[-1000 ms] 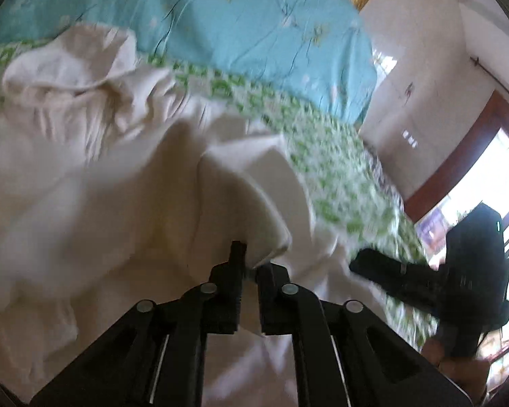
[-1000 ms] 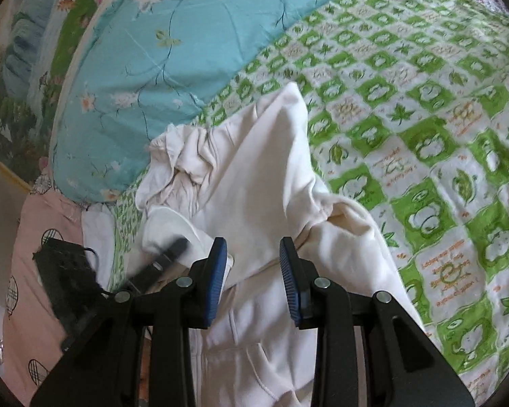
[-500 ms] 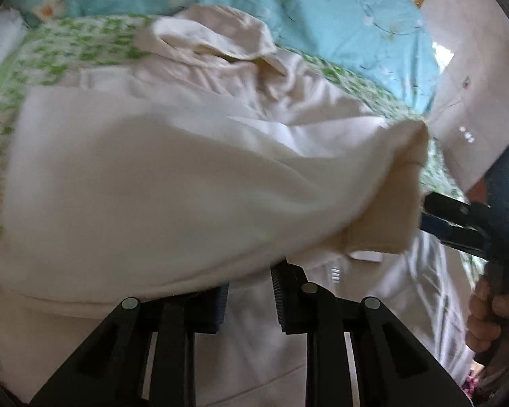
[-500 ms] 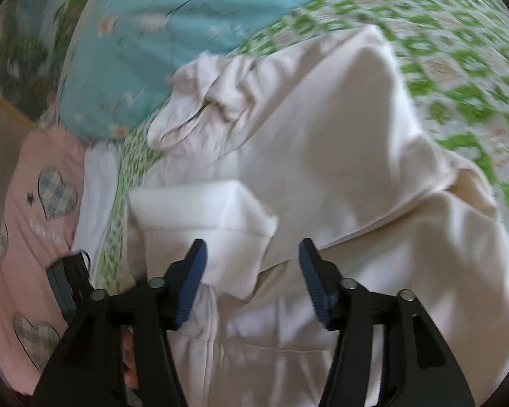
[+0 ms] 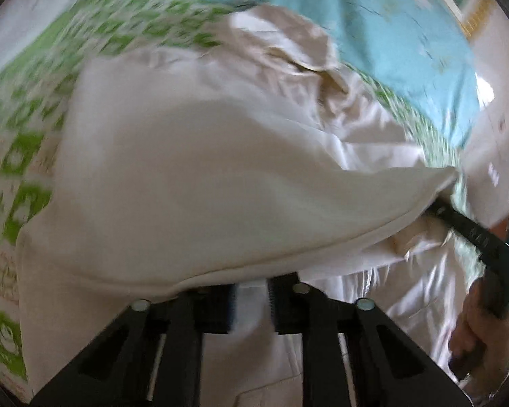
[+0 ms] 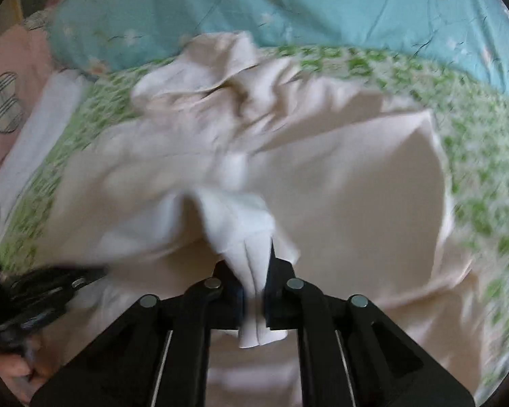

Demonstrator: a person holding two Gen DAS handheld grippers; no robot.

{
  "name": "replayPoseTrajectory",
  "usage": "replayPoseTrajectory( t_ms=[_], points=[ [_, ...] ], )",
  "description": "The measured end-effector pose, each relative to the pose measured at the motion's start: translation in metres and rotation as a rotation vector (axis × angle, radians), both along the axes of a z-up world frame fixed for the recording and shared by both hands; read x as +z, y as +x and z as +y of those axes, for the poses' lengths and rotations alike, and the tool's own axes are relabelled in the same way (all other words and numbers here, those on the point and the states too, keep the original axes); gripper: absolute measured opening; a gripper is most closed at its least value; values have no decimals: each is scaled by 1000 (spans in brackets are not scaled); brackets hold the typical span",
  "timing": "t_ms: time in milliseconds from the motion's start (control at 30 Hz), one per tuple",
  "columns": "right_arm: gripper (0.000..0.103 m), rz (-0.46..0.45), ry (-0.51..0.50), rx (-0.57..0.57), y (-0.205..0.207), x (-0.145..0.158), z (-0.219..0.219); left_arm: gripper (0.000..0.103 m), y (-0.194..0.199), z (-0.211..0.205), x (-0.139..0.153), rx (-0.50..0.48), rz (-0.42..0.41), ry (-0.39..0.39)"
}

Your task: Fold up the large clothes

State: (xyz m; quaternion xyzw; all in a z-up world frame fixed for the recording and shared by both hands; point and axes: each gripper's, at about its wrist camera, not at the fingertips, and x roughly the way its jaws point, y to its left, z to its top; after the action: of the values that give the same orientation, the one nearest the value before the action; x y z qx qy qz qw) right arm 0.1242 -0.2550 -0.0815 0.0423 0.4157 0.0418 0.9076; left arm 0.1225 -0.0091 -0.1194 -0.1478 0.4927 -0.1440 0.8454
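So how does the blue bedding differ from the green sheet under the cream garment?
The blue bedding is turquoise with a thin flower print; the green sheet is green-and-white checked. The blue bedding sits puffed at the far side; the green sheet lies flat under the cream garment. Both are printed bedding.

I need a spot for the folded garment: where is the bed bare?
Bare green sheet lies right of the garment, below the blue quilt. A narrower strip lies on the left, beside the white cloth. The middle is crowded.
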Motion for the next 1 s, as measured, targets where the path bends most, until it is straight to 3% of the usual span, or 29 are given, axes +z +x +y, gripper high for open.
replayPoseTrajectory(
  t_ms=[167,200,233,267,300,333,433,467,500,533,633,700,800,833,933,1000],
  points=[
    [9,-320,-150,-51,-11,73,-30,6,0,35,3,132,20,-30],
    [11,-373,-192,-84,-16,82,-38,6,-1,40,3,143,22,-36],
    [20,-385,-218,-96,-18,84,-40,6,-2,45,1,153,31,-46],
    [27,-374,-232,-88,-19,81,-42,6,-4,48,0,155,41,-60],
    [40,-309,-237,-57,-15,70,-45,6,-6,50,-1,153,53,-78],
    [46,-263,-240,-42,-14,60,-47,6,-8,53,-2,149,68,-99],
    [49,-96,-234,7,-19,13,-51,12,-17,54,-2,124,95,-97],
    [50,-45,-229,15,-21,-1,-53,27,-20,55,-2,123,99,-77],
    [50,9,-216,15,-23,-16,-58,36,-23,58,0,125,91,-71],
    [50,28,-200,9,-27,-22,-62,37,-28,64,2,137,77,-63],
    [57,18,-138,-41,-41,-19,-78,39,-29,79,8,210,54,10],
    [59,3,-83,-98,-47,-10,-93,39,-25,87,8,210,74,-39],
    [59,-5,6,-138,-50,3,-103,42,-32,77,18,146,47,-59],
    [59,-51,65,-142,-60,13,-104,44,-33,72,20,120,40,-60],
    [59,-101,264,-52,-72,24,-94,45,-37,42,15,14,38,-67],
    [59,-70,216,-62,-67,18,-84,45,-33,28,9,-4,35,-26]
  ],
)
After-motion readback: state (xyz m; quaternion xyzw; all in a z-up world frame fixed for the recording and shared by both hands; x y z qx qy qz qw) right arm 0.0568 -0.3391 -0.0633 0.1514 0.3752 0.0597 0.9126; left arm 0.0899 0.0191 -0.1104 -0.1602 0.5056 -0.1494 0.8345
